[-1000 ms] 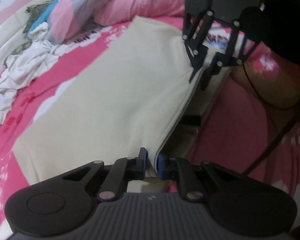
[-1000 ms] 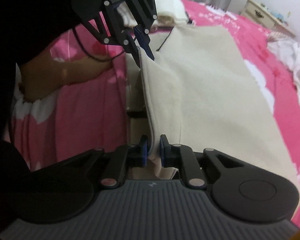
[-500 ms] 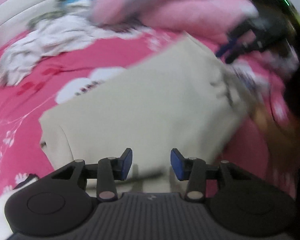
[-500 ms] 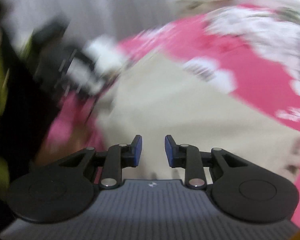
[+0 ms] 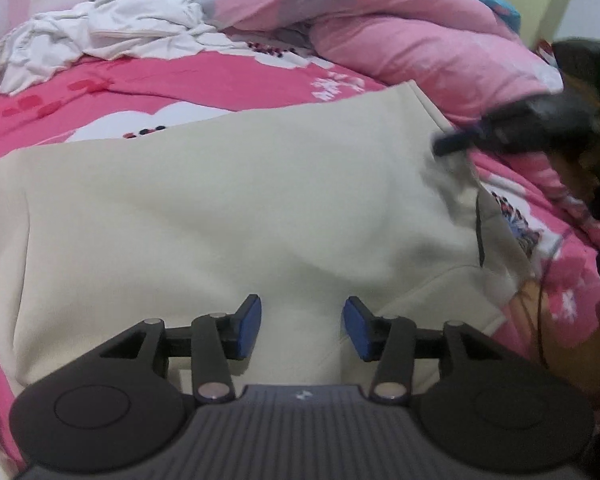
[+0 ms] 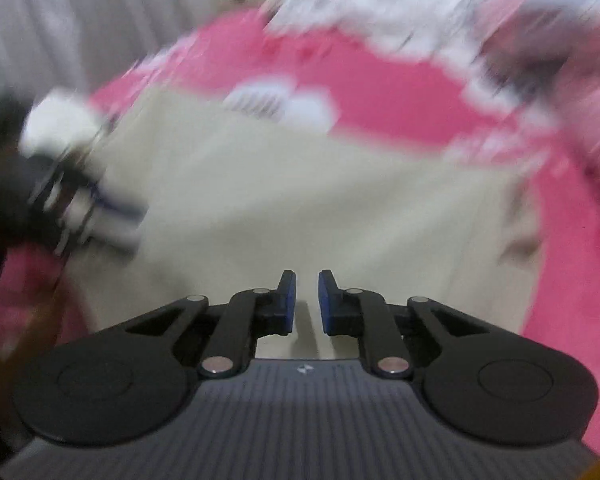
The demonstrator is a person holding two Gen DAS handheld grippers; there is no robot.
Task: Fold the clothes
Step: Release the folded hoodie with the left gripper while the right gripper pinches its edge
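- Bed (image 5: pixel 228 80) with a hot-pink printed sheet fills both views.
- Cream garment (image 5: pixel 220 208) lies spread flat across the middle of the bed, folded over on itself; a seam line runs down its left side, and a dark slit mark sits near its right edge. In the right wrist view it shows blurred under the fingers.
- Pink quilt (image 5: pixel 400 32) is bunched up behind the garment at upper right, touching its far corner.
- White clothes (image 5: pixel 112 32) lie in a crumpled heap at upper left, well apart from the garment.
- Left gripper (image 5: pixel 302 326) hovers over the near edge of the garment; its fingers (image 5: pixel 248 326) stand apart and are widening, nothing between them, only cloth underneath.
- Right gripper (image 6: pixel 306 300) also sits above the garment; its fingers (image 6: pixel 286 300) are closing, with a narrow gap left and nothing pinched in it. From the left wrist view it appears as a dark blur at the garment's right corner.
- Person's bare arm (image 5: pixel 556 320) shows at the right edge, beside the garment.
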